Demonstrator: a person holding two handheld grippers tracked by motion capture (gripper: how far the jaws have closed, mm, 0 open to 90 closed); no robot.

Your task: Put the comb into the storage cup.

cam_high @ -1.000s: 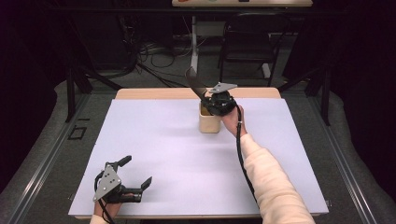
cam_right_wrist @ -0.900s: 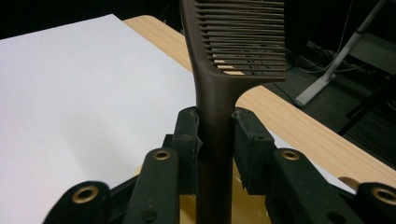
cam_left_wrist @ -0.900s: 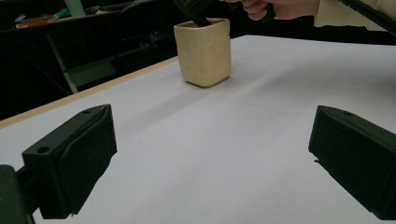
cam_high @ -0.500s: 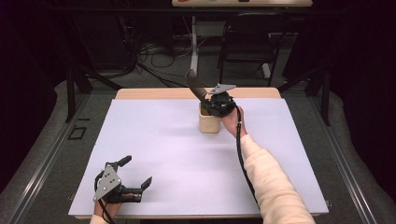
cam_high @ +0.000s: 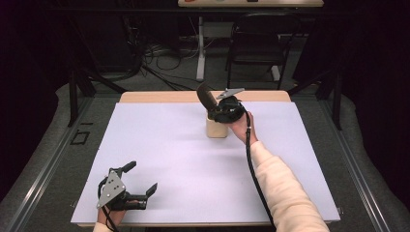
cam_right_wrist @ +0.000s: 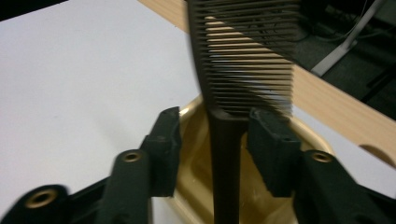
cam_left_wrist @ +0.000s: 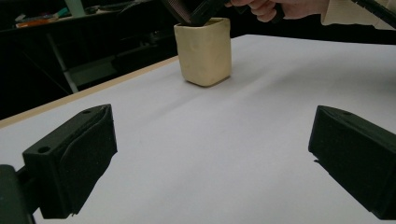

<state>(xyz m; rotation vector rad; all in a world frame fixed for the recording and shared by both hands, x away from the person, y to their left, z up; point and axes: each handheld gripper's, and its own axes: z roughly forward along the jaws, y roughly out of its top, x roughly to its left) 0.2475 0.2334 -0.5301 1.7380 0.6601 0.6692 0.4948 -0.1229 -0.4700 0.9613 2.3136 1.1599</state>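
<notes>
Near edge of the surface (cam_high: 159, 145), left corner: I have the left gripper (cam_high: 133, 186) resting low, its fingers (cam_left_wrist: 70, 168) spread wide with nothing between them. Ahead of it lies a broad stretch of bare white cover, free all the way to the cup.

Right side, near to middle: the sleeve (cam_high: 285, 193) and forearm come up from the bottom edge, with the cable trailing along them. Open cover lies between the sleeve and the right edge.

Far middle: the cup (cam_high: 216, 128), cream-coloured with rounded corners, stands upright, near the wooden back edge (cam_high: 164, 96) but apart from it. I see bare cover on every side of it.

At the cup: the right gripper (cam_high: 212, 108) is poised over the mouth. Its fingers (cam_right_wrist: 163, 149) have just been opening; the comb's handle now stands between them with a gap on each side, so I read no grip.

The comb (cam_right_wrist: 243, 56), dark, stands in the cup, handle down, toothed end leaning up and out over the rim toward the back edge.

Beyond the surface: a chair (cam_high: 256, 43) and cables on the floor.
</notes>
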